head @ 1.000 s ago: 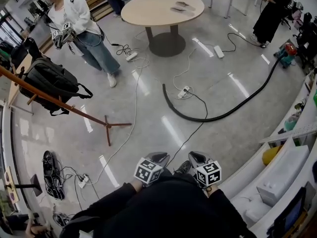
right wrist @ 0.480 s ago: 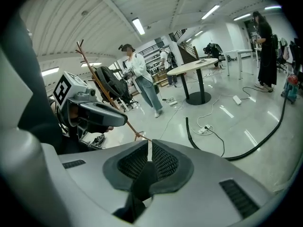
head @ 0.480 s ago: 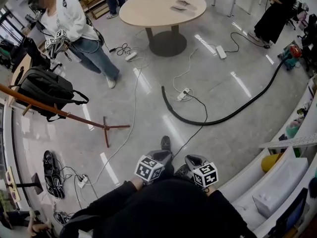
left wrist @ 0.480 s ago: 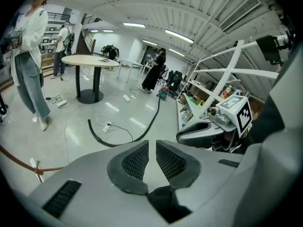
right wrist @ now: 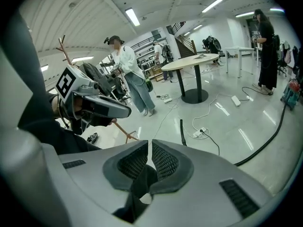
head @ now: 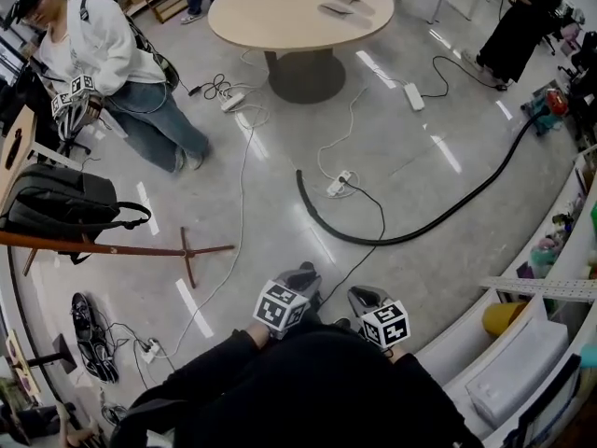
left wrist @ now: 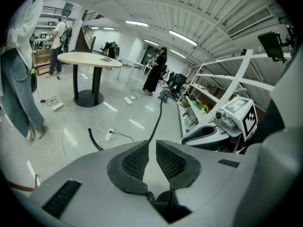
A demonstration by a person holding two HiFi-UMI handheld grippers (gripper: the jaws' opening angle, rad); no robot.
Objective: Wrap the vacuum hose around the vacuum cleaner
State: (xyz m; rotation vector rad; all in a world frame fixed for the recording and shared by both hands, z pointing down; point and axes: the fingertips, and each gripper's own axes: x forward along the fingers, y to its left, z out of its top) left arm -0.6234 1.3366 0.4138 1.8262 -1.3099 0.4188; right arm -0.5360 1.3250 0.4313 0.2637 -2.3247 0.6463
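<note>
The left claw and right claw sit side by side low in front of the person, each closed to a narrow slit with nothing between its pads. The vacuum hose lies in a long curve on the floor, well ahead of both, its far end reaching what looks like the vacuum cleaner
</note>
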